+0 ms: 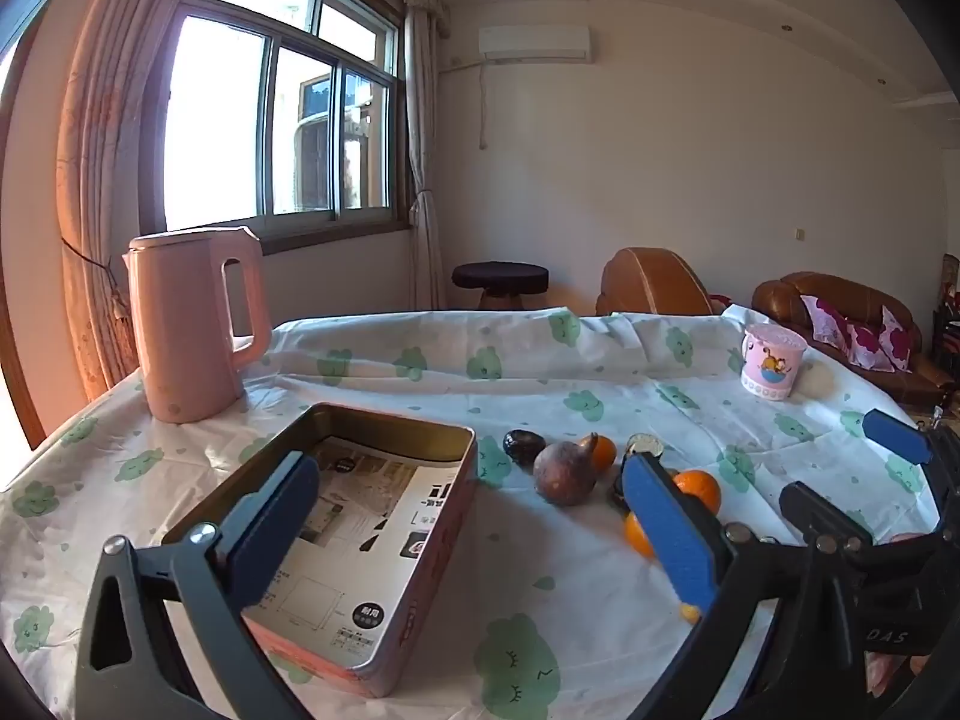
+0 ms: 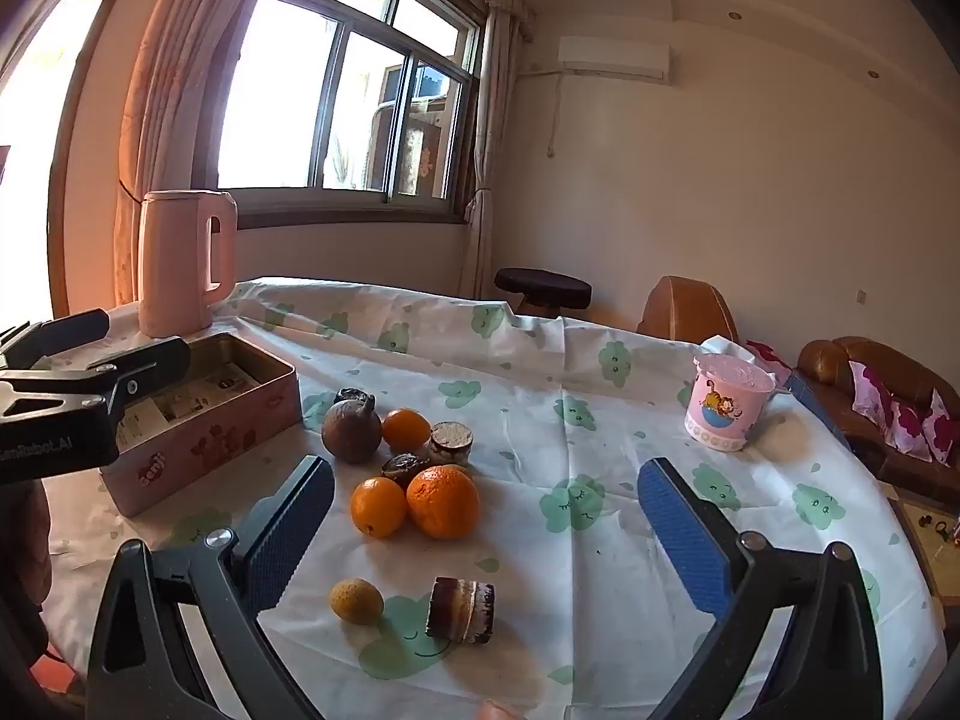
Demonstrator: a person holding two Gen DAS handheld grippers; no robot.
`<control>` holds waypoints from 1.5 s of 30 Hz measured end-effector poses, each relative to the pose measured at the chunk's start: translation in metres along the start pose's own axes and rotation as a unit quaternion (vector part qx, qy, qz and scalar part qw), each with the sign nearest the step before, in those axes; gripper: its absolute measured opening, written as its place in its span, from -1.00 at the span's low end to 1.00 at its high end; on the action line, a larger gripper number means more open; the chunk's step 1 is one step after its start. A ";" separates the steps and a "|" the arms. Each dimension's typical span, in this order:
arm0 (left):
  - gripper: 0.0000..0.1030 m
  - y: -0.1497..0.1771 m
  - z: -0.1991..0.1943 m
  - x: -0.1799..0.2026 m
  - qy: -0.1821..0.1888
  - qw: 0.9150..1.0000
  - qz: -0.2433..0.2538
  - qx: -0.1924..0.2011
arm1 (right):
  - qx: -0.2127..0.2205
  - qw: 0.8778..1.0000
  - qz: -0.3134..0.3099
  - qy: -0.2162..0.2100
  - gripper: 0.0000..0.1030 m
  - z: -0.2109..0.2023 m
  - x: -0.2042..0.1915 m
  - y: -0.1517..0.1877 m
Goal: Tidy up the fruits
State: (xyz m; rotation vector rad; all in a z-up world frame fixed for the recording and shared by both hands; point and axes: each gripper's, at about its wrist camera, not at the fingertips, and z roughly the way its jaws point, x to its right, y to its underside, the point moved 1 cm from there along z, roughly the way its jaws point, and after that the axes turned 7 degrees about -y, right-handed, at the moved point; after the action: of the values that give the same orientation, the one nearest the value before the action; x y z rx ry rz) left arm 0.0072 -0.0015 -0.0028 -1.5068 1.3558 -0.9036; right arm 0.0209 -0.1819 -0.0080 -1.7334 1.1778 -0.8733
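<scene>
1. While both tools are hovering over the table covered with a white cloth printed with green clouds (image 2: 540,360), the left gripper (image 1: 474,516) is standing with its blue pads spread wide and nothing between them is being pinched.
2. The right gripper (image 2: 486,516) is also standing fully spread, holding nothing.
3. The open pink rectangular metal tin (image 2: 264,414) is lying on the left part of the table, with printed paper inside it.
4. The fruits are waiting just beside the tin: a brown pear-shaped fruit (image 2: 351,429), a small orange (image 2: 405,429) behind it, and two oranges touching each other, a smaller one (image 2: 378,507) and a bigger one (image 2: 443,501).
5. A small yellow round fruit (image 2: 356,600) is lying nearer to the camera, beside a layered brown cake piece (image 2: 461,609).
6. A pink electric kettle (image 2: 180,264) is standing behind the tin, and a pink cartoon mug (image 2: 726,411) is standing well apart on the right.
</scene>
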 end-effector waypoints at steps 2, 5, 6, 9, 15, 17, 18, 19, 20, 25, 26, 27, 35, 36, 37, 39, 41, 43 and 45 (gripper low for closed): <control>1.00 0.000 0.001 0.001 0.004 1.000 -0.003 -0.014 | 0.001 1.000 0.002 -0.001 0.98 0.001 -0.002 0.000; 1.00 -0.001 0.001 0.002 0.002 1.000 -0.003 -0.015 | 0.003 1.000 0.011 0.003 0.98 0.003 -0.002 0.005; 1.00 -0.001 0.000 0.002 0.000 1.000 -0.003 -0.013 | 0.003 1.000 0.012 0.002 0.98 0.003 -0.003 0.006; 1.00 0.005 0.003 -0.001 0.001 1.000 -0.003 -0.012 | 0.007 1.000 0.021 -0.003 0.98 -0.004 0.003 0.008; 1.00 0.008 0.004 -0.003 -0.001 1.000 -0.003 -0.010 | 0.003 1.000 0.019 -0.004 0.98 -0.004 -0.001 0.009; 1.00 0.008 0.001 -0.003 -0.002 1.000 -0.005 -0.009 | 0.003 1.000 0.019 -0.006 0.98 -0.004 -0.001 0.009; 1.00 0.009 0.002 -0.004 -0.003 1.000 -0.005 -0.010 | 0.003 1.000 0.018 -0.007 0.98 -0.005 -0.001 0.010; 1.00 0.009 0.002 -0.005 -0.002 1.000 -0.007 -0.010 | 0.002 1.000 0.016 -0.006 0.98 -0.003 -0.005 0.010; 1.00 0.009 0.002 -0.006 -0.003 1.000 -0.007 -0.011 | 0.001 1.000 0.015 -0.006 0.98 -0.003 -0.005 0.011; 1.00 0.008 0.002 -0.008 -0.006 1.000 -0.010 -0.012 | -0.002 1.000 0.014 -0.010 0.98 -0.001 -0.008 0.013; 1.00 0.008 0.002 -0.009 -0.006 1.000 -0.010 -0.012 | -0.002 1.000 0.013 -0.010 0.98 -0.001 -0.009 0.014; 1.00 0.008 0.002 -0.009 -0.007 1.000 -0.010 -0.012 | -0.002 1.000 0.012 -0.011 0.98 -0.001 -0.009 0.014; 1.00 0.008 0.002 -0.009 -0.007 1.000 -0.010 -0.011 | -0.001 1.000 0.012 -0.012 0.98 -0.002 -0.012 0.016; 1.00 0.009 0.002 -0.009 -0.006 1.000 -0.009 -0.011 | -0.001 1.000 0.012 -0.012 0.98 -0.002 -0.012 0.016; 1.00 0.008 0.002 -0.009 -0.006 1.000 -0.010 -0.011 | -0.001 1.000 0.012 -0.012 0.98 -0.002 -0.012 0.016; 1.00 0.009 0.001 -0.008 -0.007 1.000 -0.009 -0.010 | -0.001 1.000 0.012 -0.013 0.98 -0.002 -0.012 0.016; 1.00 0.009 0.001 -0.008 -0.007 1.000 -0.010 -0.010 | -0.002 1.000 0.011 -0.014 0.98 -0.002 -0.013 0.016; 1.00 0.009 0.001 -0.008 -0.007 1.000 -0.009 -0.010 | -0.003 1.000 0.010 -0.014 0.98 -0.001 -0.015 0.017; 1.00 0.009 0.002 -0.008 -0.007 1.000 -0.009 -0.010 | -0.003 1.000 0.009 -0.014 0.98 -0.001 -0.016 0.018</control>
State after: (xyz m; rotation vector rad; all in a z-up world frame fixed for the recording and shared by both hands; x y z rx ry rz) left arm 0.0044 0.0068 -0.0115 -1.5404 1.3468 -0.8920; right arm 0.0085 -0.1703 -0.0255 -1.7324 1.1759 -0.8327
